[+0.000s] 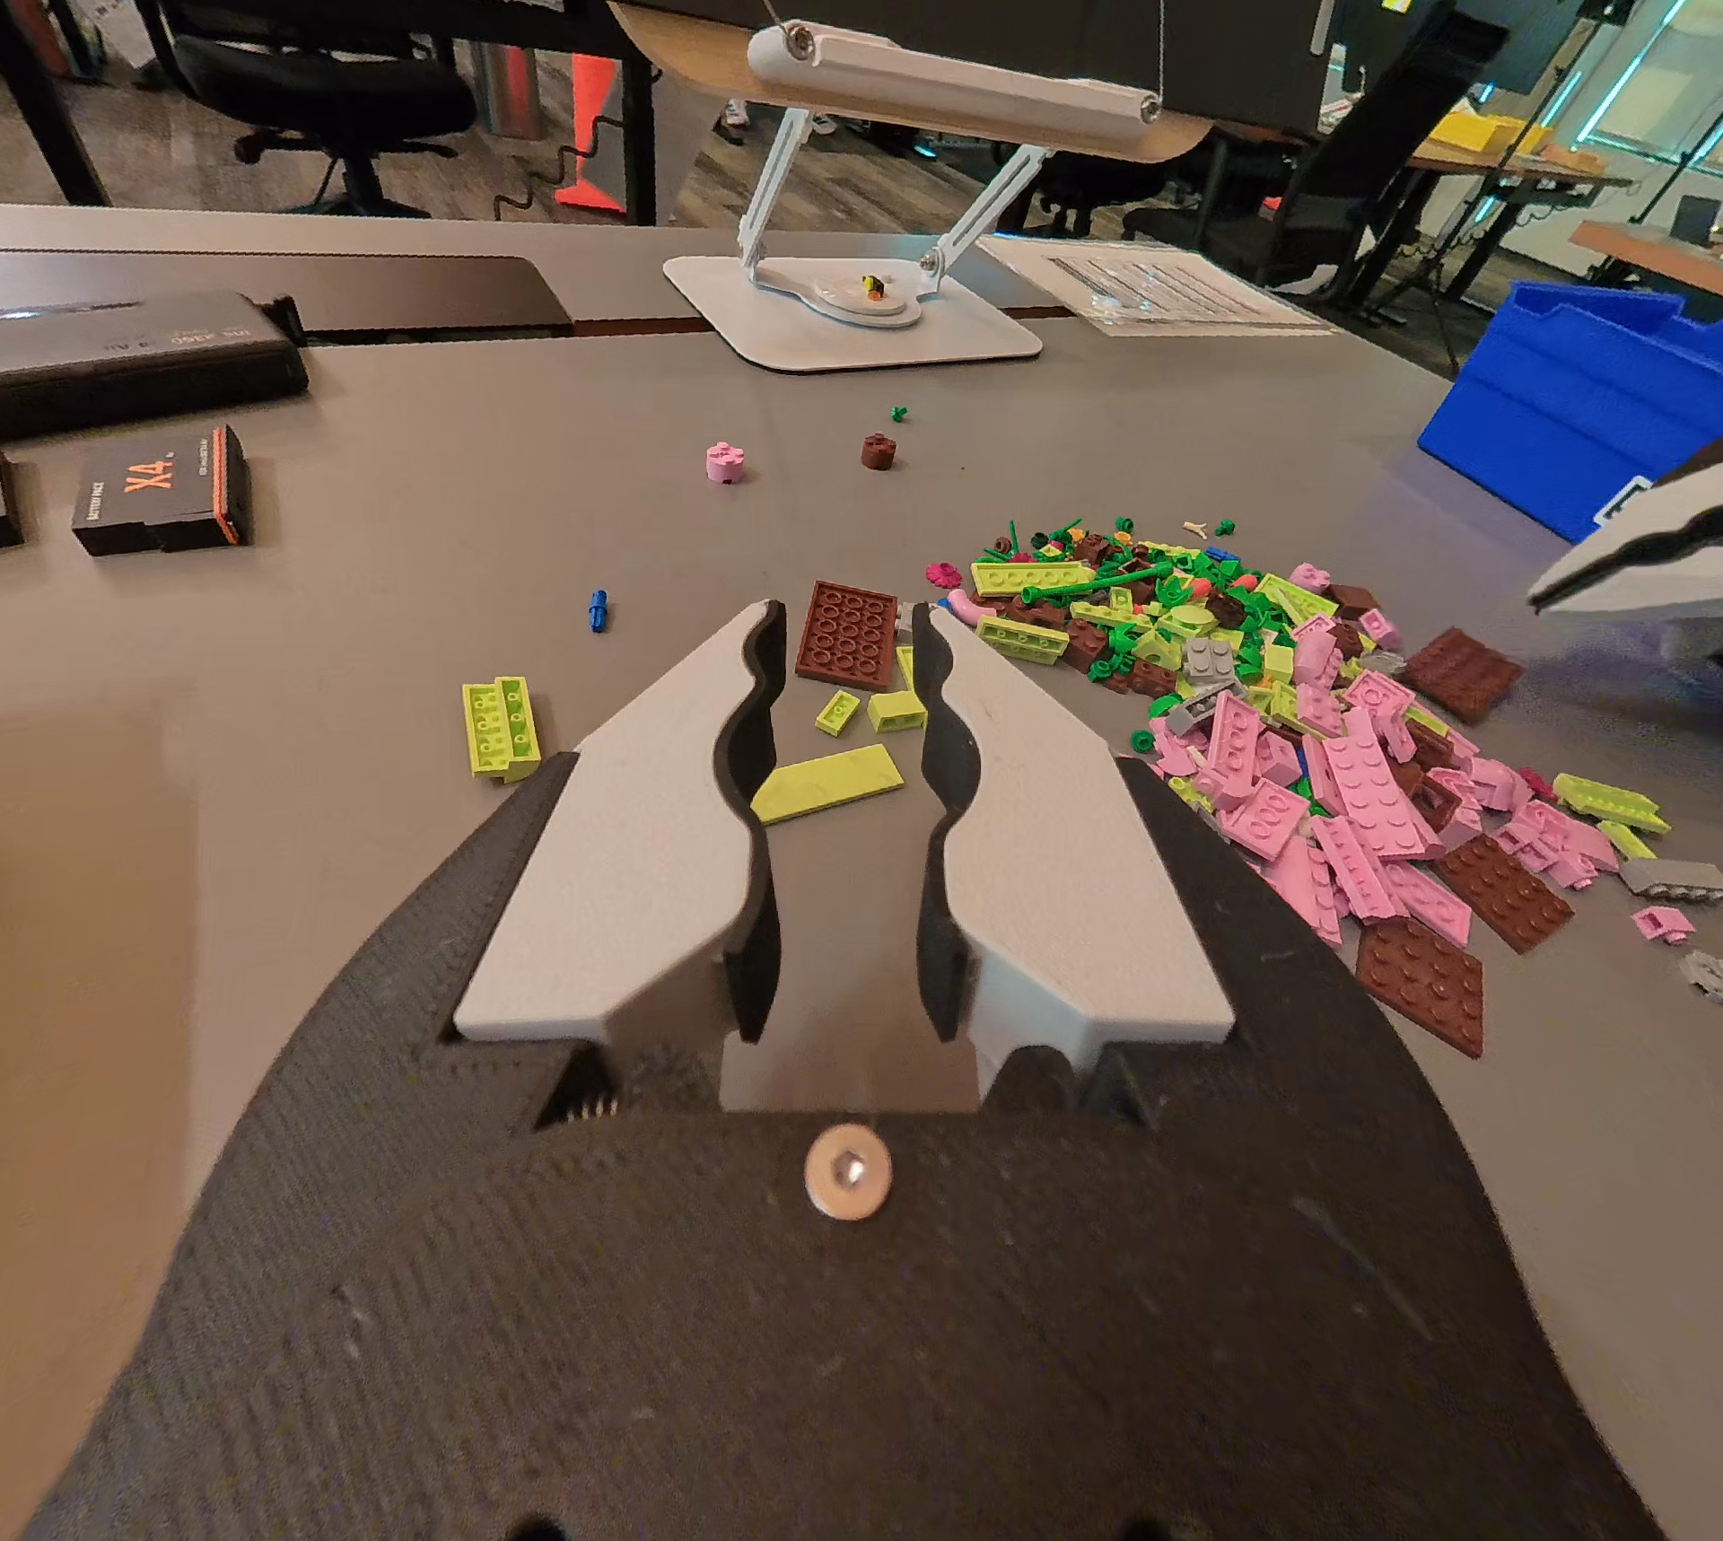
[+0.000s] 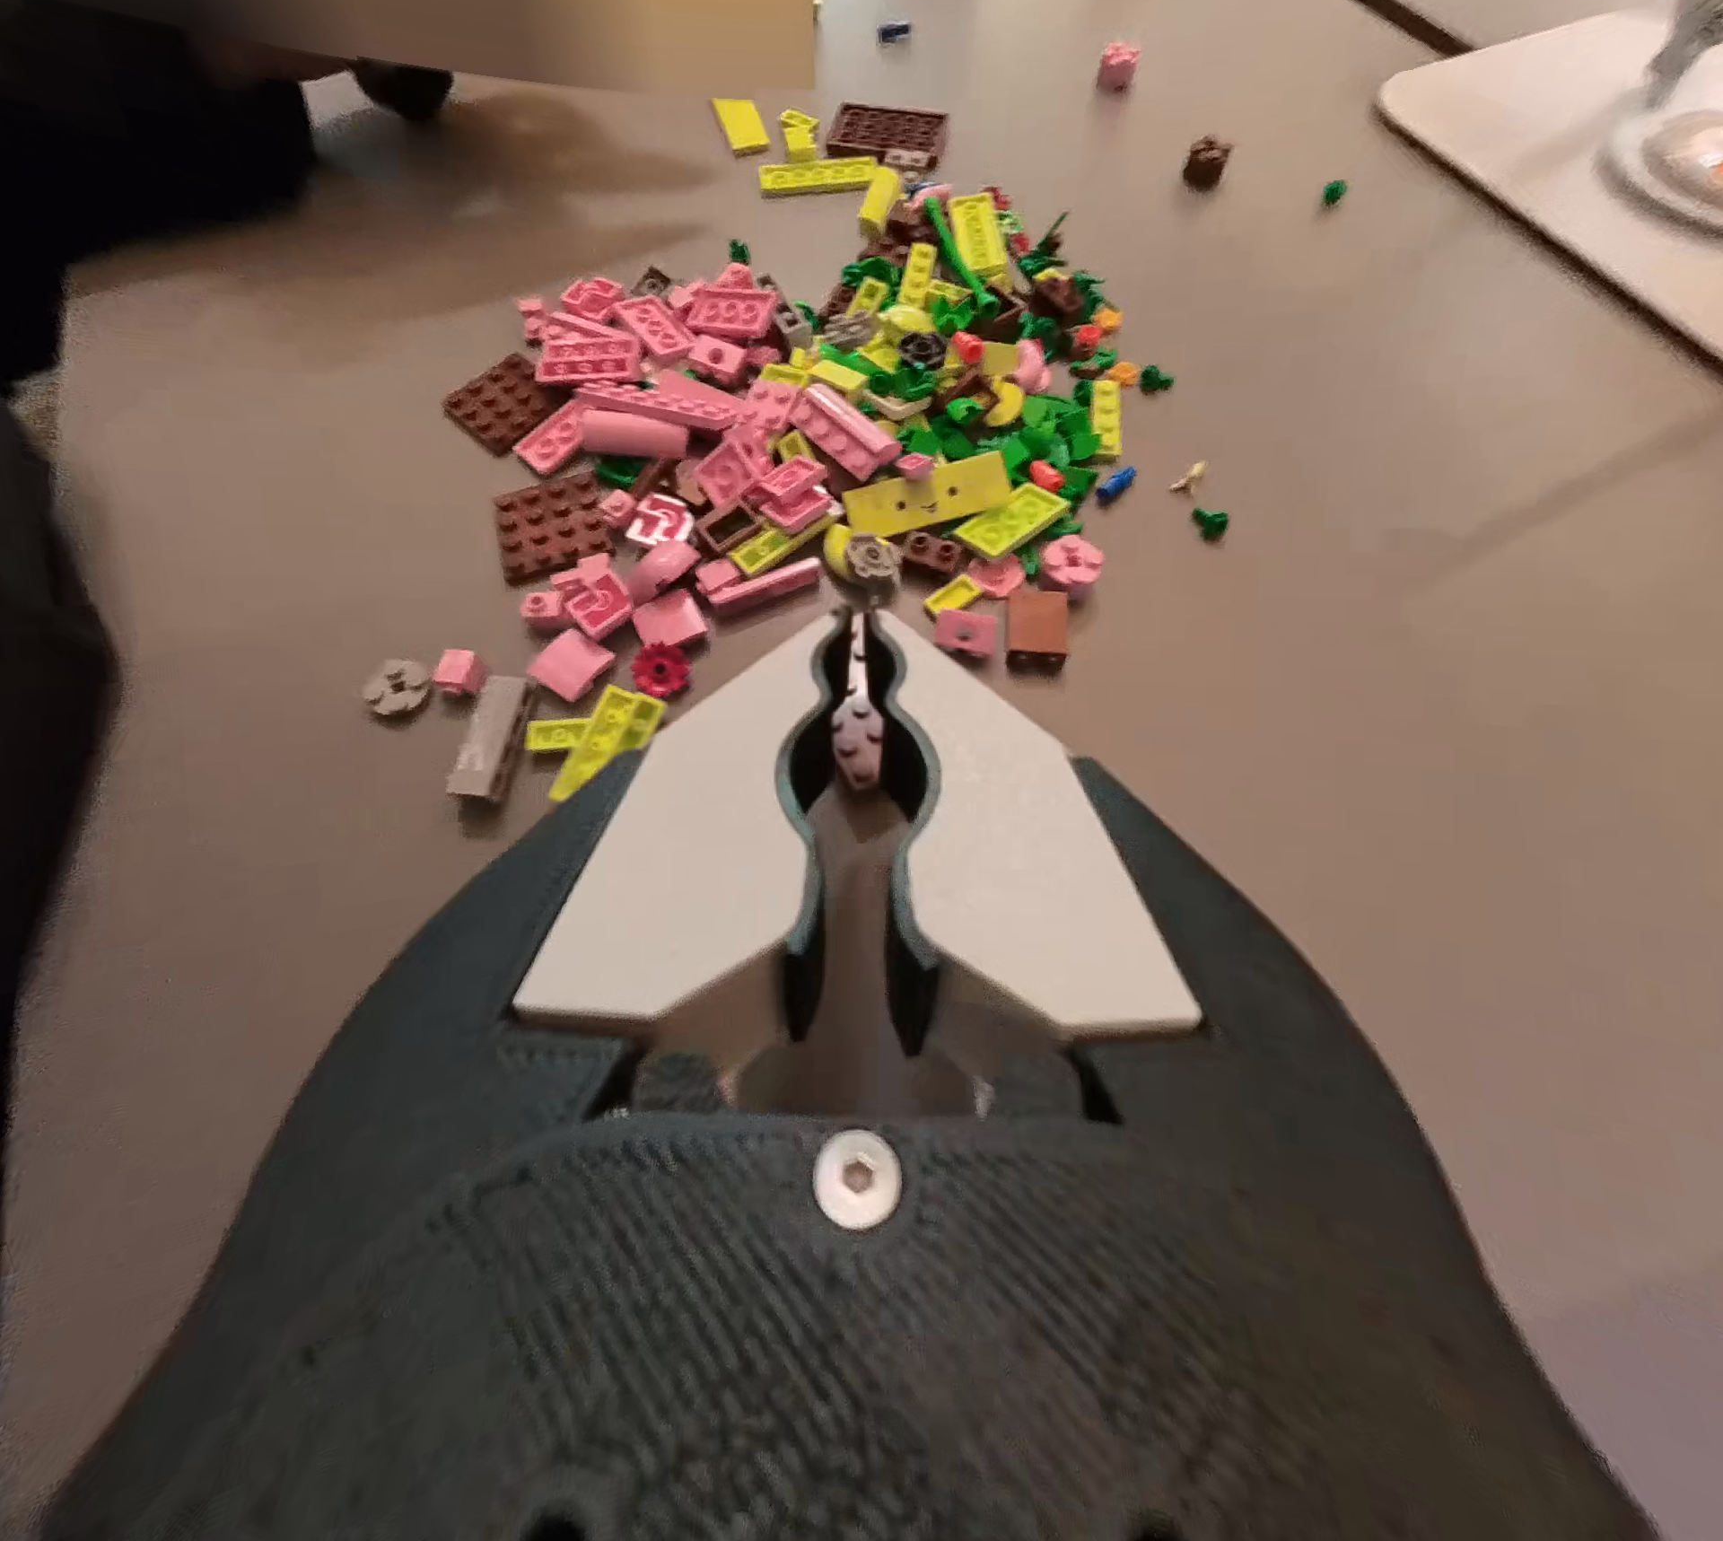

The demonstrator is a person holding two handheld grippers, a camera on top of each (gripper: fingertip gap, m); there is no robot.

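My left gripper (image 1: 848, 612) is open and holds nothing. Between and beyond its fingers, on the grey table (image 1: 466, 526), lie a brown studded plate (image 1: 847, 636), a flat lime tile (image 1: 827, 783) and two small lime pieces (image 1: 836, 711). A pile of pink, lime, green and brown bricks (image 1: 1305, 704) lies to its right. My right gripper (image 2: 853, 618) is shut on a thin pink studded plate (image 2: 858, 736) held edge-up between the pads, just short of the pile (image 2: 792, 415). It also shows at the right edge of the left wrist view (image 1: 1632, 554).
A blue bin (image 1: 1576, 405) stands at the far right. A white monitor stand base (image 1: 853, 317) sits at the back. Black boxes (image 1: 163, 489) lie at the left. Loose pieces: lime bricks (image 1: 502, 727), a blue pin (image 1: 598, 610), a pink round brick (image 1: 725, 461), a brown one (image 1: 877, 451). Tip to tip, the grippers are about 30 centimetres apart. The flat lime tile (image 1: 827, 783) lies around 7 centimetres away from my left fingertips.
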